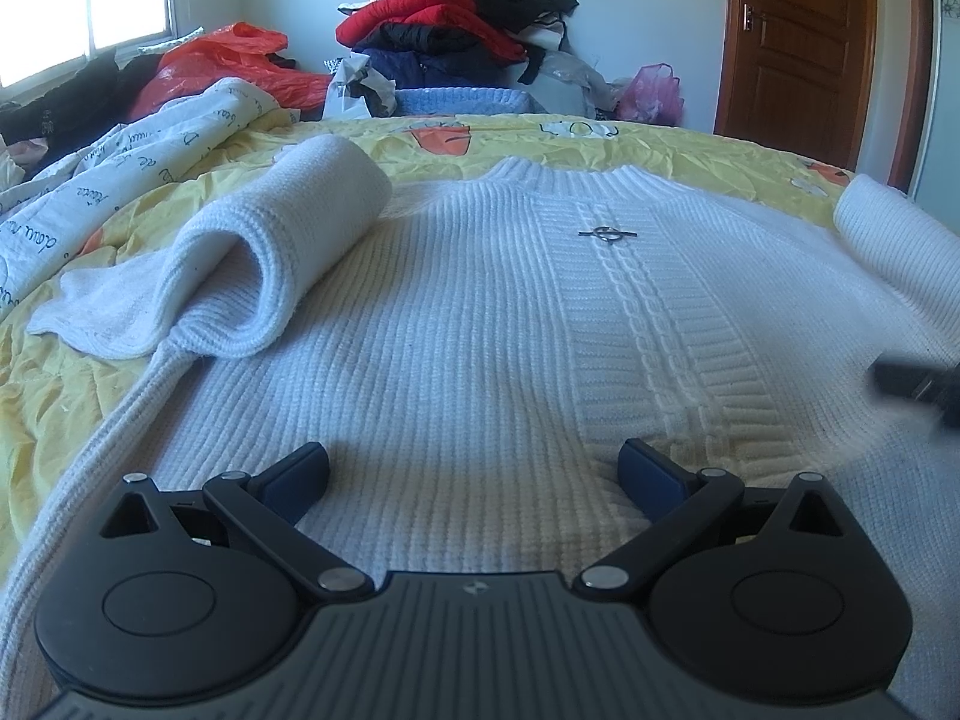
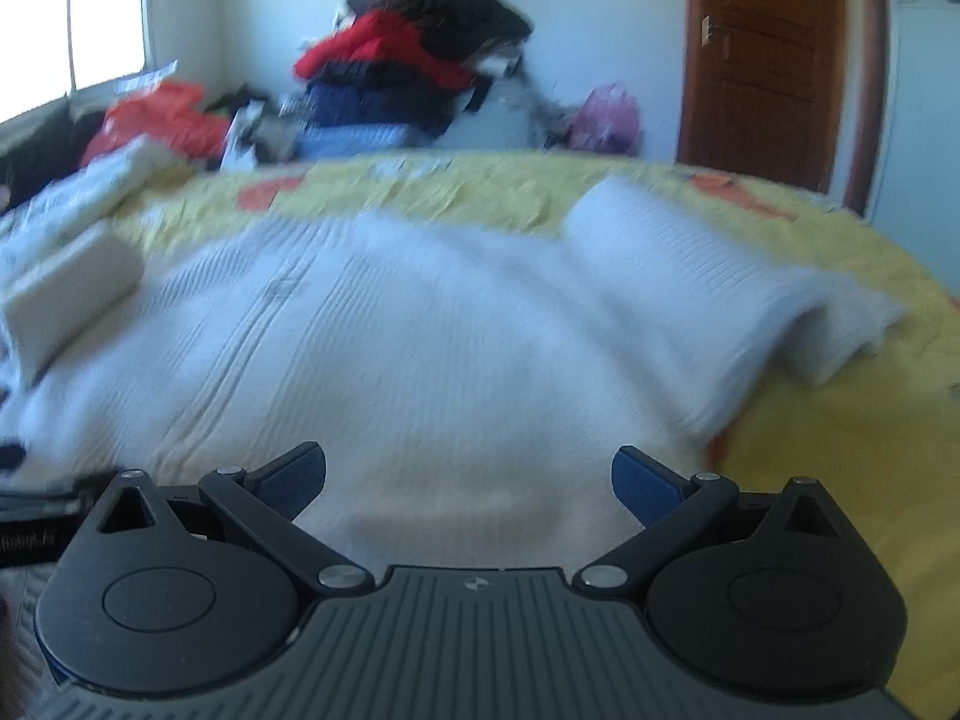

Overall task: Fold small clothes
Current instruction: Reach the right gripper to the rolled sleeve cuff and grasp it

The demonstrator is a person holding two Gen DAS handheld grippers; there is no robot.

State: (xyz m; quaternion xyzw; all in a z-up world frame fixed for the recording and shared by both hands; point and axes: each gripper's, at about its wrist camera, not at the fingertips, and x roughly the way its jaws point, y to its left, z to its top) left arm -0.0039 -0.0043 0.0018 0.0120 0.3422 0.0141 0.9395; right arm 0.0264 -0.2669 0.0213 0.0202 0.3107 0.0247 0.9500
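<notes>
A white ribbed knit sweater (image 1: 480, 312) lies flat, front up, on a yellow bedspread (image 1: 600, 138). Its left sleeve (image 1: 258, 264) is folded in a loop at its left side. Its right sleeve (image 2: 708, 282) is bunched at its right side. My left gripper (image 1: 474, 474) is open and empty, low over the sweater's hem. My right gripper (image 2: 468, 474) is open and empty over the hem's right part; its view is blurred. The sweater also shows in the right wrist view (image 2: 390, 348). A dark piece of the right gripper (image 1: 918, 384) shows at the left view's right edge.
A white printed quilt (image 1: 120, 180) lies on the bed's left. Behind the bed are a pile of red and dark clothes (image 1: 456, 18), orange plastic bags (image 1: 228, 60) and a pink bag (image 1: 651, 93). A brown door (image 1: 798, 42) stands at the right.
</notes>
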